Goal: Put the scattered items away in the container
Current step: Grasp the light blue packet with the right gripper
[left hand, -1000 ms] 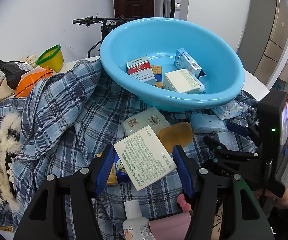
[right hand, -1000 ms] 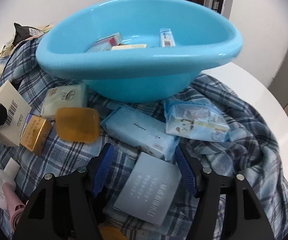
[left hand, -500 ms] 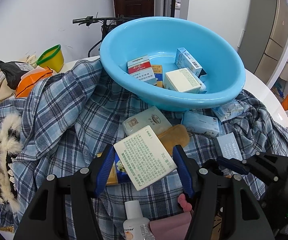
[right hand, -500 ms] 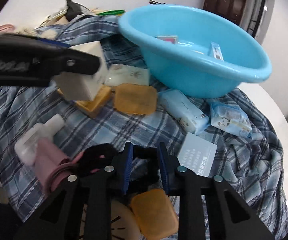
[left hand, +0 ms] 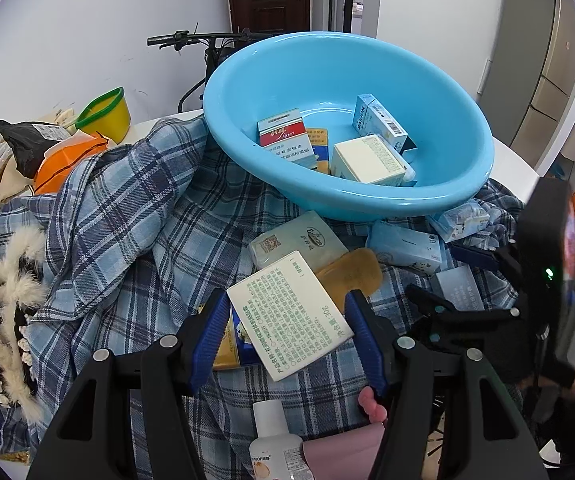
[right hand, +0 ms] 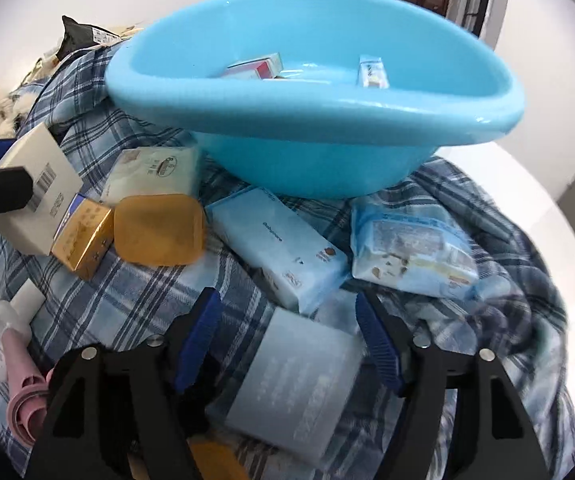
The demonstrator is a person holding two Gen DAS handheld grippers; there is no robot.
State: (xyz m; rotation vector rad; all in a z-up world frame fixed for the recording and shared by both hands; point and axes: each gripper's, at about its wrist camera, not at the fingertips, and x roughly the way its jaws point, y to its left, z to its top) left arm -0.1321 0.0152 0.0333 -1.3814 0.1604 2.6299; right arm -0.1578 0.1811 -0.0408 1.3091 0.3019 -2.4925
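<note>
Left gripper [left hand: 289, 330]: jaws clamped on a white printed cardboard box [left hand: 290, 320]. Right gripper [right hand: 289, 338]: jaws opening, a pale blue-grey flat packet [right hand: 295, 380] lying between them, unpressed. Ahead of both jaws: round blue plastic basin [left hand: 439, 200] holding several small boxes, on plaid cloth [left hand: 127, 240].

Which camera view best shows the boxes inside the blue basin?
The left wrist view: it looks down into the blue basin, showing four boxes. The right wrist view sees mostly the basin's outer wall, only box tops peeking over.
</note>
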